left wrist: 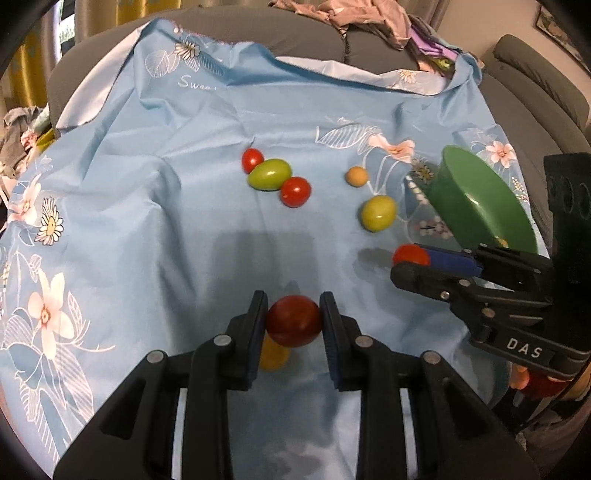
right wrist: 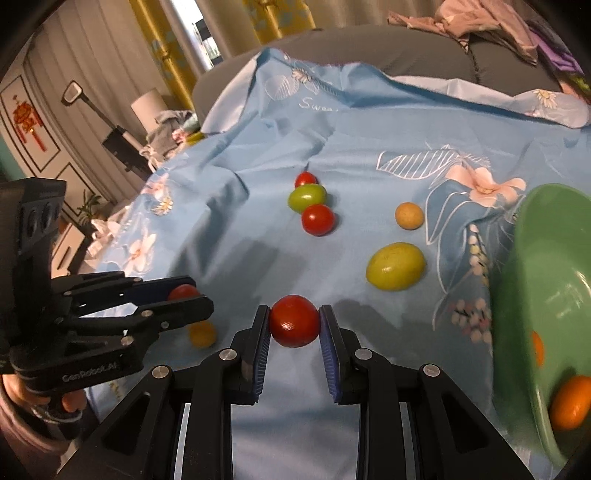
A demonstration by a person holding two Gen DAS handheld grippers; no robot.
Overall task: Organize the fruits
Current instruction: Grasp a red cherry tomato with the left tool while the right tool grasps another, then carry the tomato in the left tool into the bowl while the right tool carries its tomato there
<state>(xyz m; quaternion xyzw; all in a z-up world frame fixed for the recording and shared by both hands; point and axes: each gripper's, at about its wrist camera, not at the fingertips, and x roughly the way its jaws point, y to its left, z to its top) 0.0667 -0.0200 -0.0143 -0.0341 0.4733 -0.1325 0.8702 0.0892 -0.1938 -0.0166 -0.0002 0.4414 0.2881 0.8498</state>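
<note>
My left gripper (left wrist: 293, 308) is shut on a dark red tomato (left wrist: 293, 325), held just above the blue flowered cloth (left wrist: 147, 221). A yellow fruit (left wrist: 273, 358) lies on the cloth right under it. My right gripper (right wrist: 294, 314) is shut on a brighter red tomato (right wrist: 294, 326), also off the cloth. Each gripper shows in the other's view: the right gripper (left wrist: 406, 260) in front of the green bowl (left wrist: 480, 199), the left gripper (right wrist: 197, 293) at the left. Loose on the cloth lie two red tomatoes (left wrist: 295, 191) (left wrist: 252, 159), a green fruit (left wrist: 269, 174), a yellow-green fruit (right wrist: 395, 266) and a small tan ball (right wrist: 409, 216).
The green bowl (right wrist: 535, 295) is tilted at the right edge and has orange fruits (right wrist: 570, 402) inside. The cloth covers a grey sofa (left wrist: 314, 33) with crumpled clothes (left wrist: 369, 14) on its back. A hand (right wrist: 70, 400) grips the left tool.
</note>
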